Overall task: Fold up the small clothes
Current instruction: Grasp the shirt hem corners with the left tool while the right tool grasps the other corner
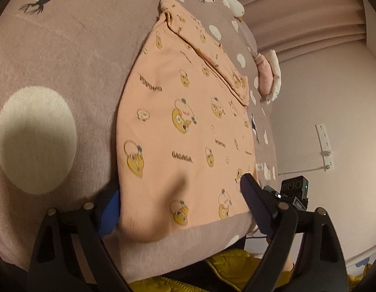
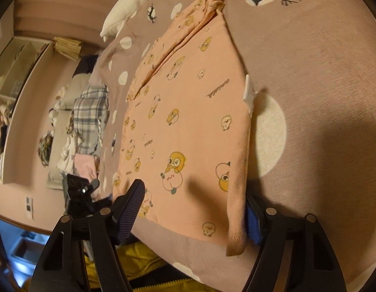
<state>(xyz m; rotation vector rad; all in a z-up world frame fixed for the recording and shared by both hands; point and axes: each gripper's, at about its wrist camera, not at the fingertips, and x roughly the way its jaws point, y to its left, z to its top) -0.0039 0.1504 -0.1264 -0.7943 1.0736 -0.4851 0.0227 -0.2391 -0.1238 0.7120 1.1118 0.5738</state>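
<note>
Both my tongs at the near hem of the peach shirt, spread wide over it.

My left gripper point(image 1: 180, 204) stands open: one finger tucked at the left edge of the peach shirt point(image 1: 188, 121), the other on its right near corner, pads not pinching. My right gripper point(image 2: 195, 209) is open too, straddling the near hem and folded right edge, cloth between the fingers, no squeeze visible. The shirt lies flat, sleeve folded across at the far end, on a mauve blanket point(image 1: 66, 73) with white dots and deer prints. White pillow point(image 2: 129, 7) far off; shelf point(image 2: 22, 73) at the left wall; no containers in use.
</note>
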